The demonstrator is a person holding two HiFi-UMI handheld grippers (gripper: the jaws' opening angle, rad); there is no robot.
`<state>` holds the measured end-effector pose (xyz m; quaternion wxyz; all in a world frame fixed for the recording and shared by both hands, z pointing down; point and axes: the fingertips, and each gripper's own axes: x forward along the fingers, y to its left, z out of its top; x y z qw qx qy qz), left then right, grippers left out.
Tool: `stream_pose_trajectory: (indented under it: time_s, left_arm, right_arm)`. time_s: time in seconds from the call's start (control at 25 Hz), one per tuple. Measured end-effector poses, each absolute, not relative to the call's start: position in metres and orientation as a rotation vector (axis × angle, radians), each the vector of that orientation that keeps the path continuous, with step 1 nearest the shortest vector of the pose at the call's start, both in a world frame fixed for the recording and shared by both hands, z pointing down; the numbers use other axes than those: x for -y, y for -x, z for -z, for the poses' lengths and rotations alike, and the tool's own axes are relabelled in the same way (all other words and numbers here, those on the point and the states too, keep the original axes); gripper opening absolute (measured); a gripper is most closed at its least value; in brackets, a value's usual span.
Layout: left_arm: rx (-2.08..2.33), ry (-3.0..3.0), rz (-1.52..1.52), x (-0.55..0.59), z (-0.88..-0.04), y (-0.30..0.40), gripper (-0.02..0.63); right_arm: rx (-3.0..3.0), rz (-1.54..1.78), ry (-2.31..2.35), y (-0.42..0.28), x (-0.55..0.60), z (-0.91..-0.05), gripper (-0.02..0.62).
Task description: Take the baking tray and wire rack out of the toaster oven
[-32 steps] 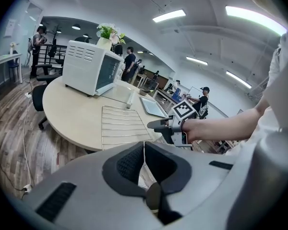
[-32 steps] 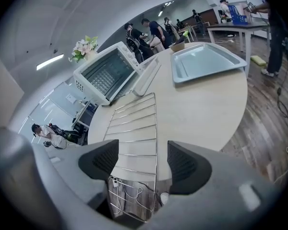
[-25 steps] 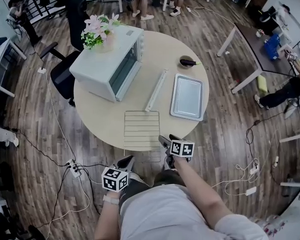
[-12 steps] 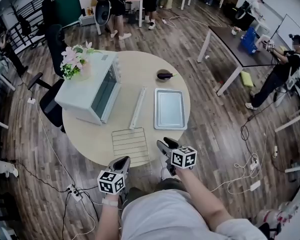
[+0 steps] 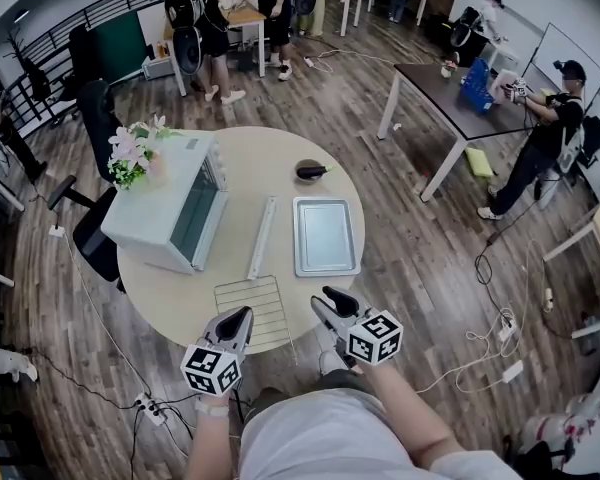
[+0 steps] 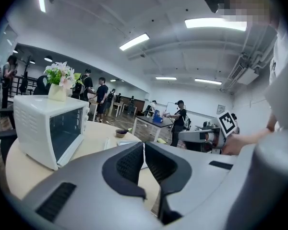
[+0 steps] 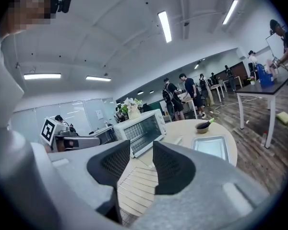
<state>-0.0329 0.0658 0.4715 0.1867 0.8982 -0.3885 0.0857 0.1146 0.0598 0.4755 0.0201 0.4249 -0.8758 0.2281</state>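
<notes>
The white toaster oven (image 5: 170, 213) stands on the left of the round table (image 5: 250, 158) with its glass door shut. The baking tray (image 5: 325, 236) lies flat on the table's right side. The wire rack (image 5: 255, 310) lies at the near edge, partly over it. Both grippers hang in the air in front of that edge, apart from everything. My left gripper (image 5: 242, 314) is shut with nothing in it. My right gripper (image 5: 326, 296) is open; its jaws have just been closing and nothing is between them. The right gripper view shows the rack (image 7: 137, 186), tray (image 7: 211, 147) and oven (image 7: 141, 127).
A long pale strip (image 5: 262, 236) lies between oven and tray. A bowl holding an aubergine (image 5: 310, 171) sits at the table's far side, and flowers (image 5: 130, 153) stand on the oven. An office chair (image 5: 90, 238) is at the left; people and desks stand further off.
Both grippers have risen and drawn back from the table's near edge. The right jaws have narrowed. The head view has pulled back, so the table looks smaller and further away.
</notes>
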Motion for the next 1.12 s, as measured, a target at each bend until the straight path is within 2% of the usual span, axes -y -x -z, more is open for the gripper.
stream_pose_trajectory:
  time_s: [0.52, 1.12]
  left_arm:
    - [1.082, -2.662, -0.218, -0.064, -0.426, 0.022, 0.000]
    - [1.090, -2.671, -0.230, -0.078, -0.435, 0.020, 0.000]
  right_arm:
    - [2.773, -0.550, -1.343, -0.123, -0.082, -0.438, 0.152]
    - [2.769, -0.525, -1.349, -0.126, -0.098, -0.449, 0.152]
